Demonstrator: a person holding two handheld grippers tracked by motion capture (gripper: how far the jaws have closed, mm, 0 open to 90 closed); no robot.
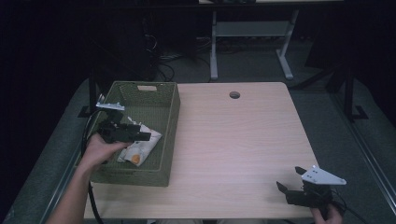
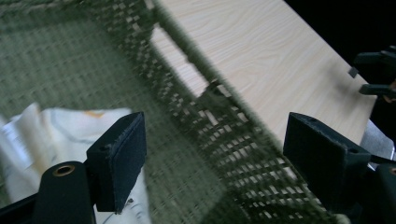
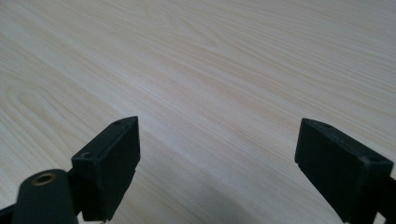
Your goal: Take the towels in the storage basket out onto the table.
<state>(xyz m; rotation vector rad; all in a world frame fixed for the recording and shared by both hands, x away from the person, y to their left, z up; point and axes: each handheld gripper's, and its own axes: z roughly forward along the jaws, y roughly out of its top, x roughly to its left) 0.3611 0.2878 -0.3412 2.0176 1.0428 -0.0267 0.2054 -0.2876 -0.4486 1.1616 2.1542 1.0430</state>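
Observation:
A green woven basket (image 1: 170,121) stands on the left part of the wooden table (image 1: 233,140). A white crumpled packet with an orange spot (image 1: 142,144) lies inside it. My left gripper (image 1: 142,135) hovers over the basket, just above the packet, jaws open and empty. In the left gripper view the packet (image 2: 51,135) lies by the left jaw, with the basket wall (image 2: 205,107) between the jaws. My right gripper (image 1: 288,179) rests low at the table's front right corner, open with nothing between its jaws; the right gripper view shows bare wood (image 3: 210,70) ahead.
A round cable hole (image 1: 234,94) sits near the table's far edge. Beyond the table stand white desk legs (image 1: 214,46) and cables on a dark floor. The other gripper (image 2: 373,74) shows far off in the left gripper view.

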